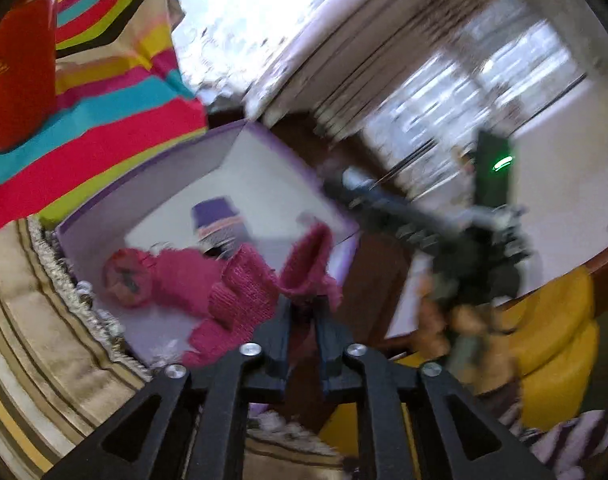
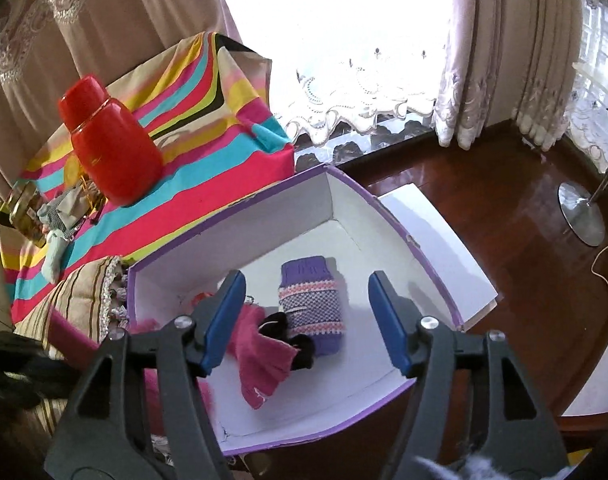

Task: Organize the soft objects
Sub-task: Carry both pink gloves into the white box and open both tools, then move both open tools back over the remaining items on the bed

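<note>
My left gripper (image 1: 304, 316) is clamped on a pink knitted piece (image 1: 308, 264), held at the near edge of the purple-rimmed white box (image 1: 264, 160) — the left wrist view is smeared with motion, so the knit's shape is hard to read and its lower end is hidden between the fingers. More pink knitwear (image 1: 224, 292) lies heaped inside the box beside a blurred orange-pink round thing (image 1: 126, 278) I cannot identify.

My right gripper (image 2: 308, 320) hangs above the box (image 2: 392, 208) with its blue-padded jaws spread wide and nothing between them. Through the gap I see a purple striped knitted pouch (image 2: 312, 304) flat on the box floor, a pink garment (image 2: 260, 360) just beside it, and a small black item (image 2: 300, 346) partly tucked under the pink — too little shows to name it. The left finger hides part of the pink pile.

Behind the box, a red flask (image 2: 112, 148) stands on a striped cloth (image 2: 208, 184); a lamp base (image 2: 582, 212) sits on the dark wood floor (image 2: 484, 184).
</note>
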The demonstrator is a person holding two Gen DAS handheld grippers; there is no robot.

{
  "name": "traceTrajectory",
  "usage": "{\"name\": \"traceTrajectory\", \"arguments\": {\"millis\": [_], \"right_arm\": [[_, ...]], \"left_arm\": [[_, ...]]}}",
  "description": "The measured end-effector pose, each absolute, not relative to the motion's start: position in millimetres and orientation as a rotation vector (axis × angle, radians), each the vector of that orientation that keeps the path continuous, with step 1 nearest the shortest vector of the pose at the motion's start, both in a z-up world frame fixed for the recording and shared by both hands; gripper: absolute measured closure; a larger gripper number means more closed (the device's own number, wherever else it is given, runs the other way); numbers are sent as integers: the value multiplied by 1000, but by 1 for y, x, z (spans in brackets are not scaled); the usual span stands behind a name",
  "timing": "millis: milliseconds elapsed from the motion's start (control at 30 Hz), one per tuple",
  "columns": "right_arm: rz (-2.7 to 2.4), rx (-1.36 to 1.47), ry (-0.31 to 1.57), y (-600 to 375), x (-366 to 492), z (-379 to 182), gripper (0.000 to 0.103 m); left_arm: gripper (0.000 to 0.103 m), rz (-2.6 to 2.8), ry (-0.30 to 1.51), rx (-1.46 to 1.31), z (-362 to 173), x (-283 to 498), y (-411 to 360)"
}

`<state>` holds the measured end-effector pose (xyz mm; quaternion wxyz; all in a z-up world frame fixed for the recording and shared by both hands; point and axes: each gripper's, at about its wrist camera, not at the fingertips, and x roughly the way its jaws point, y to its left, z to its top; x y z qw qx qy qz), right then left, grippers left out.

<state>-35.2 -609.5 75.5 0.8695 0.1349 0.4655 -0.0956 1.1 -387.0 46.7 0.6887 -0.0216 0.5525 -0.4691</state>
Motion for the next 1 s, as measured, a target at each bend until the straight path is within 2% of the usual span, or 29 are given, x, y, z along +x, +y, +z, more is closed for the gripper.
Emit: {"name": "traceTrajectory", "arguments": {"millis": [33,67,100,600,1000], "right_arm": [[-198,285,973,-609,-35,75,36],[-196,286,974,-608,-35,74,36],[-194,286,973,-608,-36,74,36],[-66,244,978,-559,-21,78,35],[125,142,974,-461,14,87,35]], "left_arm": [[70,-1010,1242,-26,42,3,-386],[57,-977,1243,-21,39,6,-384],[51,-961,1240,-32,37,9,-379],[51,-792,1104,-143,62,53,-311],[51,-524,1050,-274,45,89,-180]]}}
